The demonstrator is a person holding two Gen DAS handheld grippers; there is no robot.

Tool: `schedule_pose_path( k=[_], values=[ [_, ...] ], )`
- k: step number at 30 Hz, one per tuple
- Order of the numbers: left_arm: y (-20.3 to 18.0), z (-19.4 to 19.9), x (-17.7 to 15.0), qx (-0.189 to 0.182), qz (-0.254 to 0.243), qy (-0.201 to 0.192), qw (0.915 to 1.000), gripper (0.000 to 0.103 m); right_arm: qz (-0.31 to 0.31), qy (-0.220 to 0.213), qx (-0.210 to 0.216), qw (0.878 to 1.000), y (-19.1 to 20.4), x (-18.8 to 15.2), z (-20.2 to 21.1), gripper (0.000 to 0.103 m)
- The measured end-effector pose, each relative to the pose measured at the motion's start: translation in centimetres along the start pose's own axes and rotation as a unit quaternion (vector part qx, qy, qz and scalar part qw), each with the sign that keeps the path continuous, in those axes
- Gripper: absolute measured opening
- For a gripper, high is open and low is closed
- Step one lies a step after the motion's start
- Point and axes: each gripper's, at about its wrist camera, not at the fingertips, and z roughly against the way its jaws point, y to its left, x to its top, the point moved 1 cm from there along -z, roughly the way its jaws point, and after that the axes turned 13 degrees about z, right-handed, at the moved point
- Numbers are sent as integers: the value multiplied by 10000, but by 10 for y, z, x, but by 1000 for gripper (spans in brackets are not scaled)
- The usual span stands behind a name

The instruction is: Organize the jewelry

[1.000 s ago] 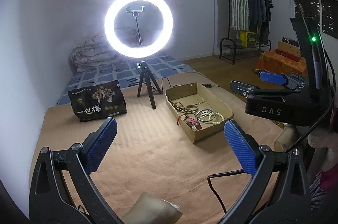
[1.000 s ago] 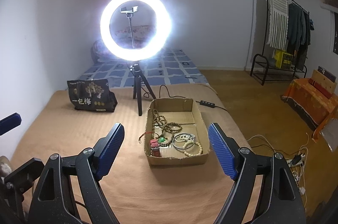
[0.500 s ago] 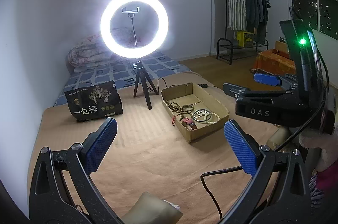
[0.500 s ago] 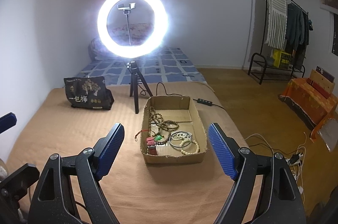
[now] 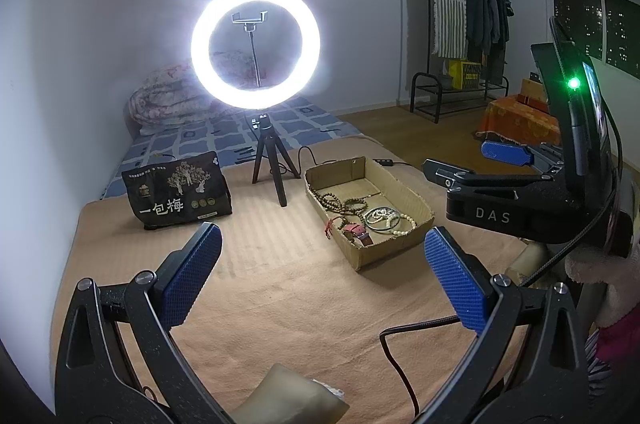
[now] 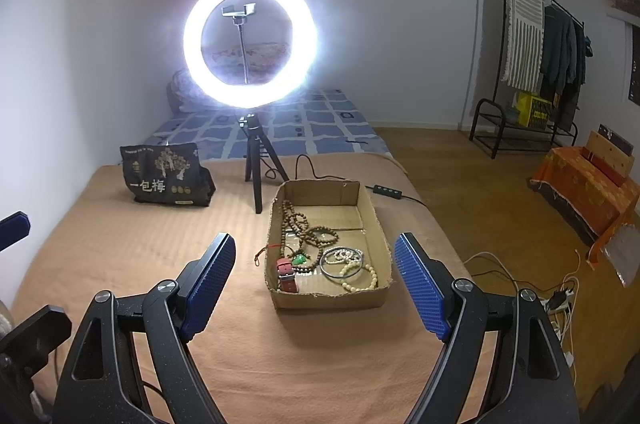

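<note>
While both grippers are held above the ribbed tan blanket (image 6: 132, 244), the shallow rectangular cardboard tray (image 6: 378, 224) is seen ahead of the right gripper (image 6: 314, 280) and to the right of the left gripper (image 5: 322, 276). Inside it, brown wooden bead strands (image 6: 298, 224), a cream bead bracelet (image 6: 360, 274), thin metal bangles (image 6: 334, 270) and a red strap (image 6: 288, 274) are heaped. The textured blue pads (image 6: 208, 280) of each gripper are spread wide apart, nothing between them. A glowing ring light (image 6: 250, 40) is mounted on a black tripod just behind the tray, a glossy black pouch (image 6: 164, 176) to its left.
</note>
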Motion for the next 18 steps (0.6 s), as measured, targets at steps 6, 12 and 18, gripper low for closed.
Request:
schedule_pose_path(
  k=[6,12,18],
  values=[
    [0,0,0,8,-3,3,10000,103,1,11,-13,10000,0,0,0,82],
    [1,0,0,6,4,7,10000,103,13,21,0,10000,0,-1,-1,82],
    [0,-1,1,40,42,40,10000,103,35,33,-2,10000,1,-2,-2,82]
  ],
)
